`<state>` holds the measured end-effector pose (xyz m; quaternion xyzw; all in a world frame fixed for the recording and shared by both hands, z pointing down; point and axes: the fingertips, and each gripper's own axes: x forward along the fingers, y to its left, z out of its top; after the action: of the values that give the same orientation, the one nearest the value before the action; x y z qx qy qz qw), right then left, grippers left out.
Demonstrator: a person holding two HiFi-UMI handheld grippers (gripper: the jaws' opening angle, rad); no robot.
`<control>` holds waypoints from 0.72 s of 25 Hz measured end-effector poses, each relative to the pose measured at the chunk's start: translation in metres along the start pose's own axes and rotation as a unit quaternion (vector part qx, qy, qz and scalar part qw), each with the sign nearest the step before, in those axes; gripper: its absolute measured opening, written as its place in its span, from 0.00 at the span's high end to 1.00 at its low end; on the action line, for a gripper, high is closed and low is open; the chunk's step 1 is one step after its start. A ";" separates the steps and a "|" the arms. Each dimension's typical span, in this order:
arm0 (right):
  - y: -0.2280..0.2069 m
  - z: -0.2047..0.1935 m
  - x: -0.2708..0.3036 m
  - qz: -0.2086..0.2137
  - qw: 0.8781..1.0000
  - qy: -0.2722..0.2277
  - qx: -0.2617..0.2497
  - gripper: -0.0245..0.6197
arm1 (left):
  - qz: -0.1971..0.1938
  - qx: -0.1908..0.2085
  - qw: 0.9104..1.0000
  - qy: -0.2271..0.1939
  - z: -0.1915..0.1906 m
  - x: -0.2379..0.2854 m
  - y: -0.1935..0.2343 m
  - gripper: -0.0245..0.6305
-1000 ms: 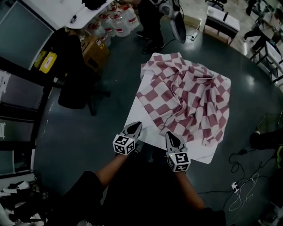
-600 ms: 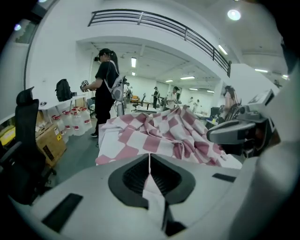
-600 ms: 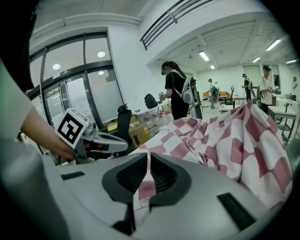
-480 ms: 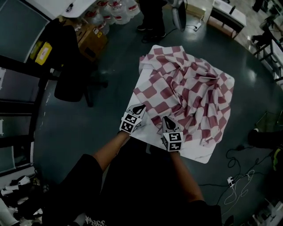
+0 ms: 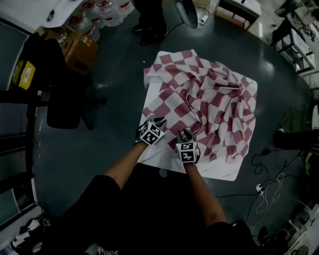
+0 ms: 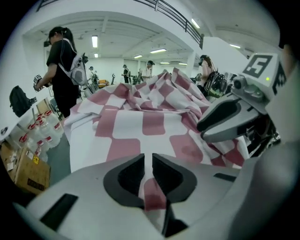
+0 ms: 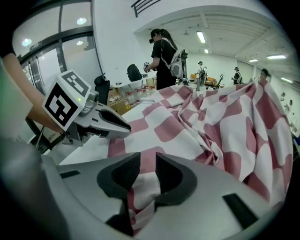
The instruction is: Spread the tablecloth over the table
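Note:
A red-and-white checked tablecloth [image 5: 209, 99] lies crumpled on the white square table [image 5: 219, 172], whose near edge and left strip are bare. Both grippers rest at the cloth's near edge, side by side. My left gripper [image 5: 158, 121] is shut on a fold of the cloth [image 6: 152, 194], which runs through its narrow gap [image 6: 147, 159]. My right gripper [image 5: 185, 132] has just been opening its jaws. The cloth [image 7: 140, 187] still lies between them [image 7: 148, 161], with the pads apart from it. Each gripper shows in the other's view: the right [image 6: 225, 117] and the left [image 7: 112, 123].
A black office chair [image 5: 65, 107] stands left of the table, with a cardboard box [image 5: 79, 47] and water bottles [image 5: 107, 12] behind it. A person [image 5: 149, 15] stands beyond the far edge. Cables [image 5: 271, 199] lie on the dark floor at the right.
Both grippers have gone forward and down from in front of the table's near edge onto the cloth's near edge. They now sit closer together.

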<state>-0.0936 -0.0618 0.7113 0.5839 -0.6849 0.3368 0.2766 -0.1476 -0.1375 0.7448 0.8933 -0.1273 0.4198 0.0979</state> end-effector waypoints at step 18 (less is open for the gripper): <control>0.077 -0.075 0.025 0.070 0.981 0.083 -0.163 0.77 | 0.038 -0.099 0.992 0.074 -0.169 -0.096 -0.086 0.89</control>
<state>-0.1745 -0.0116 0.7667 0.4514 -0.7445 0.2865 0.3999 -0.3023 0.0052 0.7706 0.8402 -0.1949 0.4734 0.1788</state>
